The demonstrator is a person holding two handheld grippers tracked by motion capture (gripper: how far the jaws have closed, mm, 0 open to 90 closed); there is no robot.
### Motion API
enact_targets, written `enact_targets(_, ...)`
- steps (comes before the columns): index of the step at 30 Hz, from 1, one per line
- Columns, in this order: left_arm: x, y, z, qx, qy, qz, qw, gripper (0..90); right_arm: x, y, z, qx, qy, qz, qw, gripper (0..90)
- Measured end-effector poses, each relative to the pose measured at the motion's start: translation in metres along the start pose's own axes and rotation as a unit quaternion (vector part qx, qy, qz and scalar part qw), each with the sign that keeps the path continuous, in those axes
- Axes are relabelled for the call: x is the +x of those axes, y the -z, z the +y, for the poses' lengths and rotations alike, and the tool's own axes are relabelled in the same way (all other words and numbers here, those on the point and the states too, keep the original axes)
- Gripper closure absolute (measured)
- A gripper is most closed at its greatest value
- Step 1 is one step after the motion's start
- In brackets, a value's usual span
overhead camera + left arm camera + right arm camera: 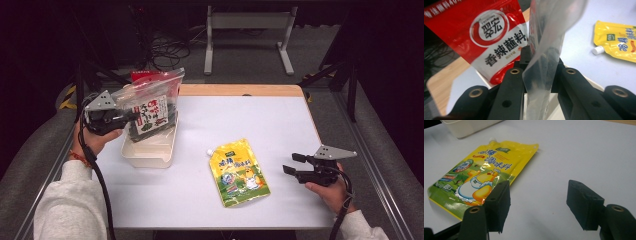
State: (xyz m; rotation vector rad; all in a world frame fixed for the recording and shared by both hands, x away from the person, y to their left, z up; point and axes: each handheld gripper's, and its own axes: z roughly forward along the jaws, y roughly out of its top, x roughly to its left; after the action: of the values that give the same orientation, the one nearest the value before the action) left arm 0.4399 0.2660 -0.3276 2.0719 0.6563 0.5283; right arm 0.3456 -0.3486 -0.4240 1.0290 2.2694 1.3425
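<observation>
High view: left gripper pinched clear bag above white tray near table's left edge. Yellow pouch lay mid-table, near front edge.

Left gripper view: jaws squeezed clear bag; red packet behind.

Right gripper view: right gripper wide open, held nothing, beside yellow pouch.

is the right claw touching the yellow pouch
Apart. In the high view the right claw hangs open with bare table between it and the yellow pouch.
</observation>
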Motion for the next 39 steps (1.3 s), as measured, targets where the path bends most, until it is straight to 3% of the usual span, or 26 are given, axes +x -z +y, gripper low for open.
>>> enact_targets(8,-0.005,-0.002,-0.007,-0.007,-0.001,0.002,1.0000,79.8,0.002,-0.003,0.002,0.002,0.004,0.002,1.0000,35.4)
enact_targets(14,-0.004,-0.004,-0.013,-0.026,0.018,0.002,0.9995,79.9,0.002,-0.004,0.002,0.002,0.004,0.004,1.0000,35.4)
enact_targets(18,-0.006,-0.005,-0.016,-0.032,0.020,0.003,0.9993,80.0,0.002,-0.004,0.002,0.004,0.005,0.005,1.0000,35.2)
enact_targets(27,-0.002,-0.007,-0.025,-0.061,0.052,0.002,0.9967,79.9,0.002,-0.004,0.002,0.005,0.003,0.005,1.0000,35.2)
enact_targets(32,-0.004,-0.008,-0.027,-0.069,0.056,0.010,0.9960,79.2,0.002,-0.004,0.003,0.003,0.005,0.003,1.0000,35.1)
enact_targets(33,-0.005,-0.008,-0.028,-0.075,0.060,0.020,0.9952,78.7,0.002,-0.004,0.003,0.003,0.003,0.003,1.0000,35.0)
enact_targets(39,-0.008,-0.009,-0.031,-0.097,0.065,0.024,0.9929,77.4,0.001,-0.004,0.002,0.006,0.002,0.002,1.0000,35.0)
